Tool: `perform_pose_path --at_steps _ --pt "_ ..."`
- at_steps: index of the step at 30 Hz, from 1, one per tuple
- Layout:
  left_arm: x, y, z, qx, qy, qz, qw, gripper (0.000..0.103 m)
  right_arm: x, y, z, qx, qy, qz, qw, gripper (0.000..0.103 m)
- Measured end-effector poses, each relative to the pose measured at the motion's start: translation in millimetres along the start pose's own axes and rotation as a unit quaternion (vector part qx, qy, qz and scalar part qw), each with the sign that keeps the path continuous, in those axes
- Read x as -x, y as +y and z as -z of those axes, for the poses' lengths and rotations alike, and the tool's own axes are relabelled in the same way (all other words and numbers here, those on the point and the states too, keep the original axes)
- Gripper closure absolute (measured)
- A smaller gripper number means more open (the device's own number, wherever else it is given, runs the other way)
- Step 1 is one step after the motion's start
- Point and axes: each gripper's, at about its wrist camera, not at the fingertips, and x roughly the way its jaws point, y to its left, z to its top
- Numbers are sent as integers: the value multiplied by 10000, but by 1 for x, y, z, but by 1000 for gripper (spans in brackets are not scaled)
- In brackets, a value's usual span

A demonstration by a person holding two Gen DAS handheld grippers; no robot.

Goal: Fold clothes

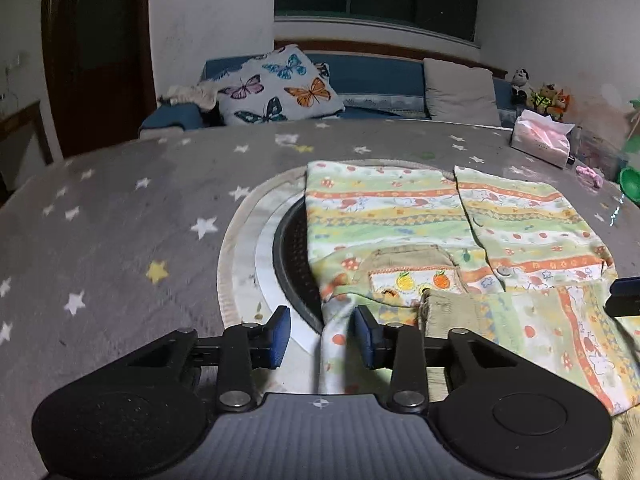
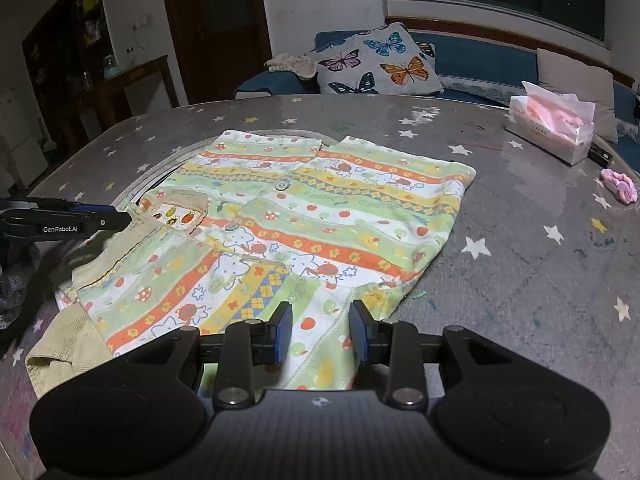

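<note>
Left tongs (image 1: 322,334) straddling patterned shirt (image 1: 400,216) sleeve, star tablecloth (image 1: 120,220)

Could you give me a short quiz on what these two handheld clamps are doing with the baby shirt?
1. True or false: the tissue pack lies on the printed shirt.
2. What lies between the fingers of the right gripper?
   A. shirt fabric
   B. a pink hair tie
   C. nothing
3. Which cushion on the sofa has a pattern, and which pattern?

Key: 1. false, it sits apart on the star tablecloth. 2. A. 3. The butterfly cushion.
</note>
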Motion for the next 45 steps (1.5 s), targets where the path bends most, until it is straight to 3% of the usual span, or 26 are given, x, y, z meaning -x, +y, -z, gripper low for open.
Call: perform_pose_path --at_steps 9,16,21,24,26,31,37,40,42,45 --pt "-1 -5 -1 -323 -74 -210 9992 58 -3 9 -4 145 -49 -54 9999 64" --pt "36 -27 10 -1100 -353 -156 9932 42 11 32 6 687 -20 -222 9974 59" --pt "71 -49 34 -2060 -683 -139 9761 30 17 55 23 1265 16 -226 9917 58" --pt "88 -62 58 -2921 -870 -264 9521 27 27 63 30 1505 -7 -268 9883 50" --pt "96 -67 73 -3388 -925 -306 9358 25 32 68 35 1620 10 -297 9863 50" --pt "105 -68 97 -3948 -848 -330 9142 25 43 74 45 1816 28 -304 9829 50" --pt "105 -89 116 -4301 -978 -36 8975 25 51 76 52 1933 53 -318 9806 48" --pt "102 -101 113 -4338 -1099 223 8940 25 55 78 56 1982 60 -315 9796 47" --pt "101 -107 111 -4346 -1209 404 8916 31 56 80 58 2044 56 -322 9783 46" --pt "100 -113 102 -4131 -1258 743 8989 50 60 84 62 2206 31 -327 9748 45"
